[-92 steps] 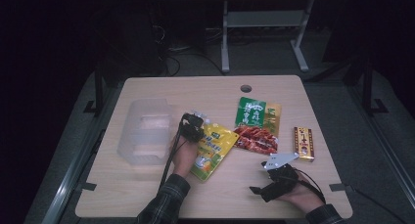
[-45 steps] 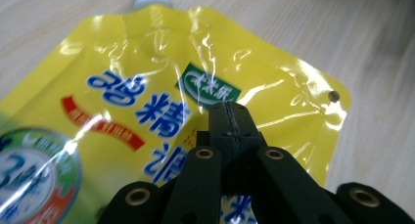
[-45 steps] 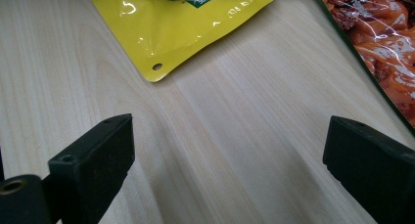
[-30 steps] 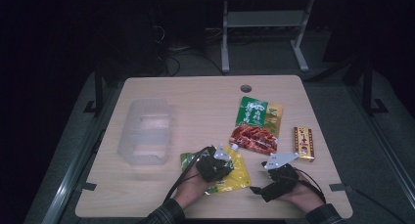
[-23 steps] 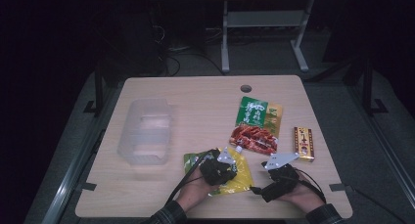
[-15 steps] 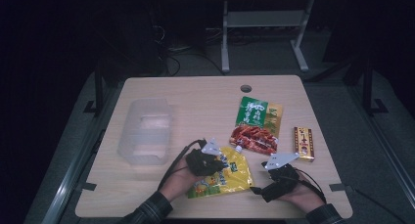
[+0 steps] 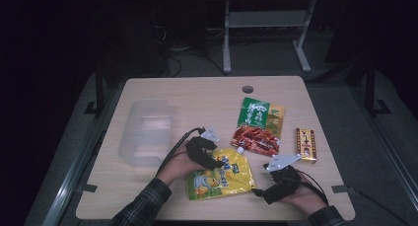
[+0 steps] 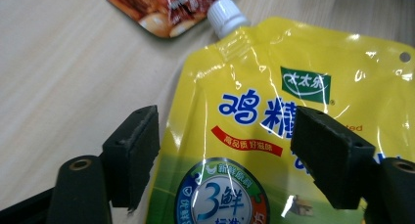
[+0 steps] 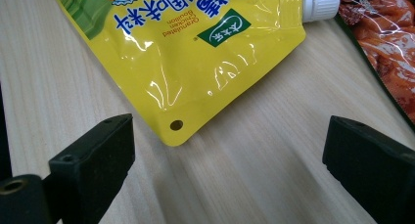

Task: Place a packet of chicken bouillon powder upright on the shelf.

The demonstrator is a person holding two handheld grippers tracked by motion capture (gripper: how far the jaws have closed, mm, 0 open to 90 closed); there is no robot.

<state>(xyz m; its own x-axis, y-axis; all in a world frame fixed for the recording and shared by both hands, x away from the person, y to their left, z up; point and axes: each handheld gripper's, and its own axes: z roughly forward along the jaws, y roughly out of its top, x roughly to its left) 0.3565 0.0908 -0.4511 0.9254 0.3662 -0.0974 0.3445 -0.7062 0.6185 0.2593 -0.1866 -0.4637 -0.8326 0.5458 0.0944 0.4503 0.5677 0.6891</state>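
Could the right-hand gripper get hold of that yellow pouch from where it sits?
Probably yes: the right gripper has its fingers wide apart, the yellow pouch lies just ahead, and bare table lies between.

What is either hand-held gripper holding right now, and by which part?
Nothing. The left hand-held gripper has just been opening, its pads clear of the yellow pouch lying flat beneath it. The right hand-held gripper stands open over bare table.

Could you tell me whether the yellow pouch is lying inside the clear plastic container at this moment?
No, the yellow pouch lies flat on the table, to the right of the clear plastic container.
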